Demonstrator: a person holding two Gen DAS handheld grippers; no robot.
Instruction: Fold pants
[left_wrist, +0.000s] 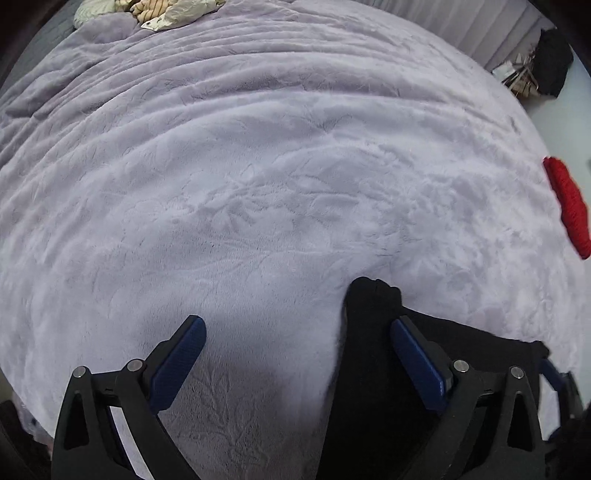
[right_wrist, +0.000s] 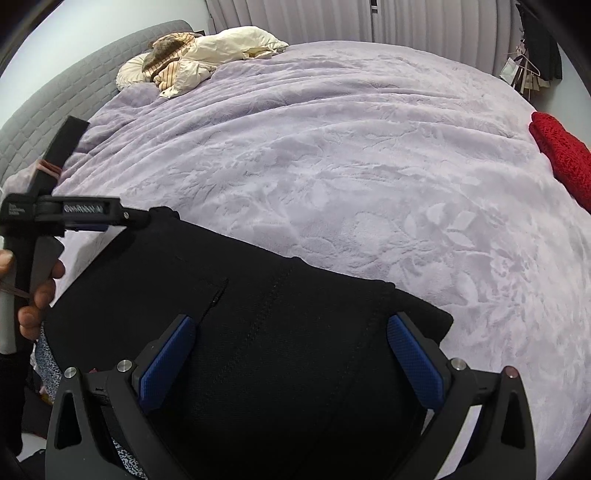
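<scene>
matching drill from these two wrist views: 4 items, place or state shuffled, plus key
Items:
1. black fabric pants
2. red knitted cloth
3. cream and striped pillows
4. left gripper

Places or states:
A. far head end of the lilac plush blanket
B. right edge of the bed
C. near edge, under both grippers
D. jaws wide open, one finger over a corner of the pants

Pairs: 1-C, 2-B, 3-A, 4-D

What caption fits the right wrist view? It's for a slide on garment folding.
Right gripper hovers with open jaws over black pants lying on a lilac blanket; left gripper at the pants' far corner.
</scene>
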